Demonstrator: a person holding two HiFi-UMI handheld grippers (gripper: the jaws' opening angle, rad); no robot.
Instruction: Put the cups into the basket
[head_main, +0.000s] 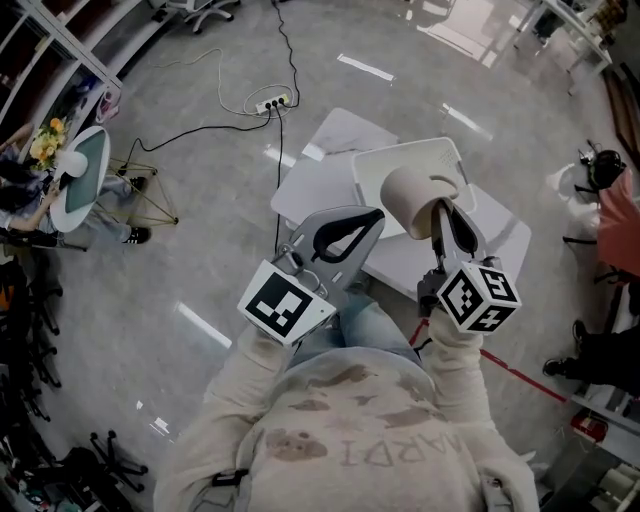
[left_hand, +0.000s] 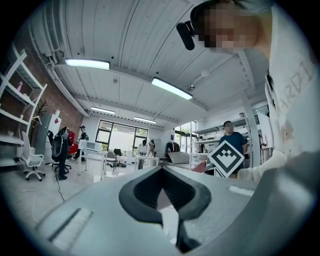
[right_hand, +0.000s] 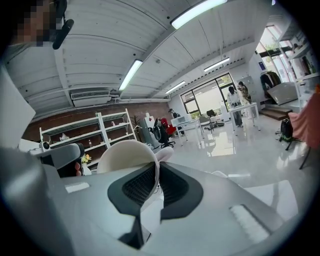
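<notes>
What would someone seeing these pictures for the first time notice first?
The pale cup catches the eye first: the right gripper pinches its wall between its jaws and holds it, in the head view, over the white basket. Beside it, at the middle of that view, the left gripper is shut with nothing between its jaws.

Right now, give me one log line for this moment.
right claw: shut on cream cup | left claw: shut, empty | cup held over white basket

White table (head_main: 312, 190), centre; power strip (head_main: 268, 103) with cables, far floor; round table (head_main: 82, 185) bearing yellow flowers (head_main: 46, 142), left; red floor tape (head_main: 515, 375), right.
</notes>
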